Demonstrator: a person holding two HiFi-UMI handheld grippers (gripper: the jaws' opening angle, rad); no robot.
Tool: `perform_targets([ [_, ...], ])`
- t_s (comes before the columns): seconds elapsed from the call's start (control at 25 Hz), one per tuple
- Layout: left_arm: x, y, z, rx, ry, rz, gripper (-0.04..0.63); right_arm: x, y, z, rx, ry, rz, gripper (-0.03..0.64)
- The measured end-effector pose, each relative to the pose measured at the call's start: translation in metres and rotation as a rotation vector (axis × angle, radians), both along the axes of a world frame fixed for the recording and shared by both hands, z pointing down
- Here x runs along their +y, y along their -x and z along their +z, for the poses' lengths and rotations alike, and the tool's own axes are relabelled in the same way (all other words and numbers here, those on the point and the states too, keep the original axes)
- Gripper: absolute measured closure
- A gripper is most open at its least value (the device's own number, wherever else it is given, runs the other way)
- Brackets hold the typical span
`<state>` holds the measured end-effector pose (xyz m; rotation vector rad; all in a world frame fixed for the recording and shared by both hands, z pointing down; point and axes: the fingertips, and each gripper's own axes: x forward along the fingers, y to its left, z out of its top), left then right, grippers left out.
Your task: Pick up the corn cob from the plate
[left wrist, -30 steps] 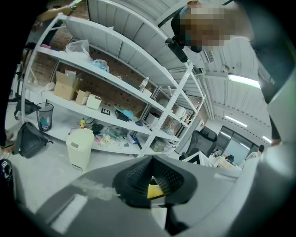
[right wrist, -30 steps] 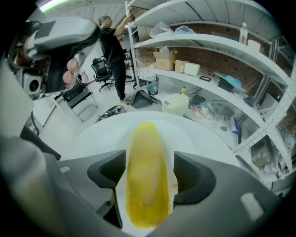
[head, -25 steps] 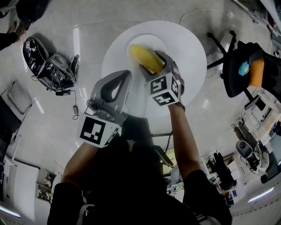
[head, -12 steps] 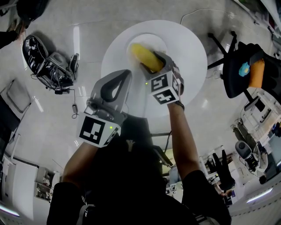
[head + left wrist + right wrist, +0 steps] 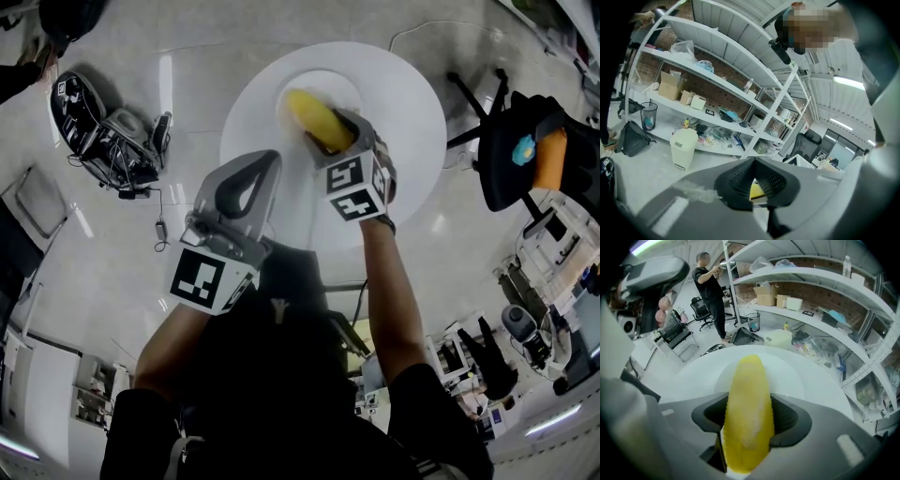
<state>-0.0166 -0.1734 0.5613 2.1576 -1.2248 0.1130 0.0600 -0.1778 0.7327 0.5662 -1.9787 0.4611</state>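
The right tongs [image 5: 749,420] pinch the yellow corn cob [image 5: 746,390] across its middle, with its far end pointing over the white plate [image 5: 790,376] at the centre of the round white surface [image 5: 408,103]. The left tongs [image 5: 757,183] are pressed together, holding nothing, at the surface's near left edge.

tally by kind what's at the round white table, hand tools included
corn cob: 1
plate: 1
hand-held gripper: 2, the left hand-held gripper and the right hand-held gripper
total: 4
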Motion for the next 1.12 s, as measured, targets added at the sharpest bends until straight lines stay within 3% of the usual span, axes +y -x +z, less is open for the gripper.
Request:
perform_targets([
  [0.56, 0.013, 0.007, -0.005, -0.002, -0.006, -0.006, 0.591, 0.004, -0.001, -0.012, -0.025, -0.035, 0.066, 0.351],
  [1.12, 0.025, 0.014, -0.038, -0.006, -0.071, 0.001, 0.591, 0.015, -0.001, -0.056, -0.074, -0.065, 0.163, 0.351],
])
